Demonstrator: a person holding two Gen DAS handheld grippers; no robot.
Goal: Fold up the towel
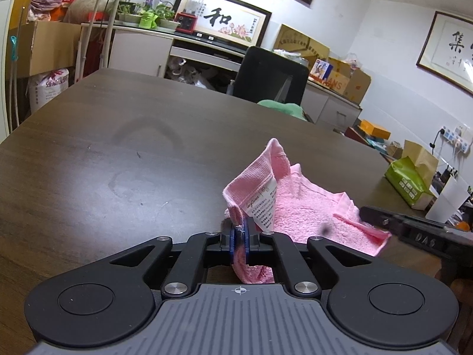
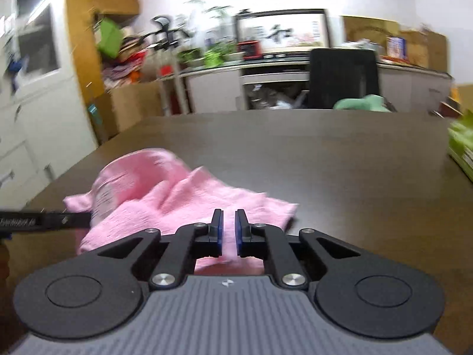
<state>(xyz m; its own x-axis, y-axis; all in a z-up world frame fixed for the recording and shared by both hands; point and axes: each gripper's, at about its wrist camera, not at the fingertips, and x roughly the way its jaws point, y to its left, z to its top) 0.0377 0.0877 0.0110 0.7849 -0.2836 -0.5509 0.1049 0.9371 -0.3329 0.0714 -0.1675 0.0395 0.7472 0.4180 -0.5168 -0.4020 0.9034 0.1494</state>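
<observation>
Risk: the towel (image 1: 310, 207) could slip from the left gripper (image 1: 240, 236), since the fingers pinch only a thin hem corner beside the label (image 1: 264, 204).
Second risk: the right gripper (image 2: 229, 230) may clamp more than one layer (the cloth under it lies bunched), which would skew the fold.
Left fingers: pressed tight on the pink corner, cloth hanging below them.
Right fingers: a narrow gap, pink cloth showing through it; the pads do not seem to press on it, though this view is blurred.
Towel look: pink terry, rumpled, one corner raised in a peak, white printed label exposed.
Towel place: on the dark tabletop (image 1: 118, 148), near its front edge, between both grippers.
</observation>
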